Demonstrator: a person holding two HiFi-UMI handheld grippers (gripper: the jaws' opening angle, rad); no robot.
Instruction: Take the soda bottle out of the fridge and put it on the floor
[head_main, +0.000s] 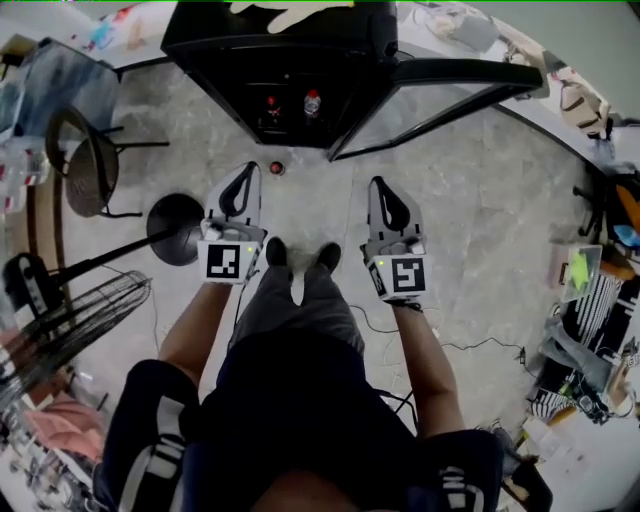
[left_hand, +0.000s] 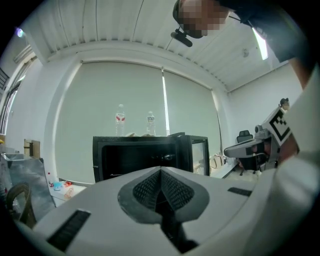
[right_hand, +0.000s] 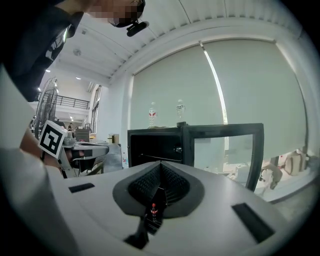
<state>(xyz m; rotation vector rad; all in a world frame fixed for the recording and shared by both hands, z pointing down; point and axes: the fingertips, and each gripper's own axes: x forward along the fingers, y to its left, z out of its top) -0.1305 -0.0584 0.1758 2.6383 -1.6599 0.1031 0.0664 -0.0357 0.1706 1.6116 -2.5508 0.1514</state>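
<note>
Grey stone-patterned floor (head_main: 480, 200) seen from above, with the person's dark shoes (head_main: 276, 250) at centre.

Far left: a black wire-guard fan (head_main: 75, 325), a dark round-backed chair (head_main: 85, 170) and a black disc-shaped stand base (head_main: 175, 228).

Left of centre: the left gripper (head_main: 246, 170), white with black ribbed pads and a marker cube, points toward the fridge. Its jaws are closed pad against pad, with nothing between them.

Centre: the small dark soda bottle with a red cap (head_main: 277, 167) stands upright on the floor just in front of the black cabinet fridge (head_main: 190, 35), outside it and apart from both grippers. The fridge interior is dark. In the gripper views, a clear plastic bottle with a red label (left_hand: 120, 120) and a clear plastic bottle with a dark label (left_hand: 150, 121) show above the fridge's top edge.

Right of centre: the right gripper (head_main: 380, 185), of the same build, has its jaws likewise closed and empty. Through the slot below its pads the soda bottle appears small and distant on the floor.

Right: the fridge's glass door (head_main: 440, 100) stands swung open.
</note>
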